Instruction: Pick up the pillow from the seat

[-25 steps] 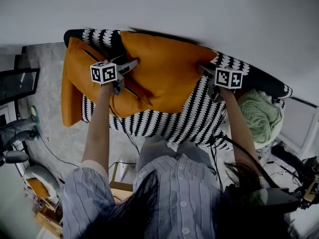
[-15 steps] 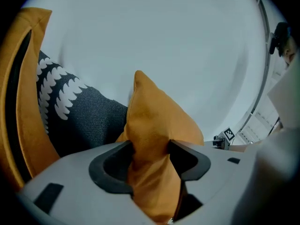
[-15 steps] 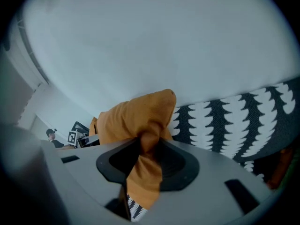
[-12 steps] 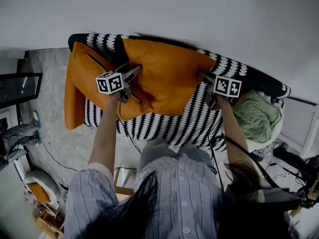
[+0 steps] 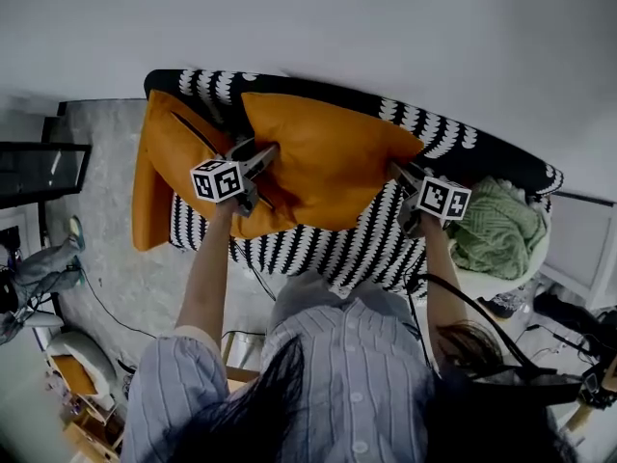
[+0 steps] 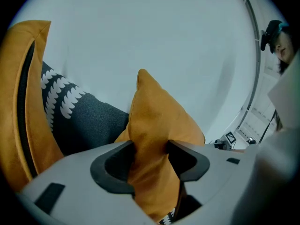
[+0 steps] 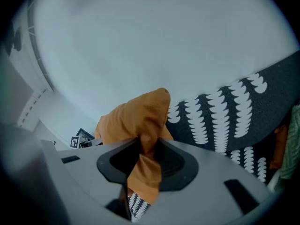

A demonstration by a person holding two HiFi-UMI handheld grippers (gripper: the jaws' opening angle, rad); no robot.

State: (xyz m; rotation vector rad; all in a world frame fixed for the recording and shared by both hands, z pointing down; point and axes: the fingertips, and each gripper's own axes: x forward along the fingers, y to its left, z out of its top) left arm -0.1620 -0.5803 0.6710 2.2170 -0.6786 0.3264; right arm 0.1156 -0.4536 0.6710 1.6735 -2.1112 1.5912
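An orange pillow [image 5: 328, 167] lies against the back of the black-and-white patterned seat [image 5: 318, 244]. My left gripper [image 5: 265, 157] is shut on the pillow's left edge, and my right gripper [image 5: 400, 174] is shut on its right corner. Both pairs of jaws have just been closing on the fabric. In the left gripper view a thick fold of the pillow [image 6: 154, 121] is pinched in the left gripper [image 6: 151, 149]. In the right gripper view a bunched corner of the pillow [image 7: 136, 116] is squeezed in the right gripper [image 7: 146, 149].
A second orange pillow [image 5: 159, 172] leans at the seat's left end, close to my left gripper. A green knitted blanket [image 5: 501, 225] sits in a white basket to the right. A white wall [image 5: 386, 27] rises behind the seat. Grey floor [image 5: 106, 268] with cables lies at the left.
Both grippers have closed on the pillow's two ends. The grippers and the pillow have shifted towards the person and slightly up from the seat back.
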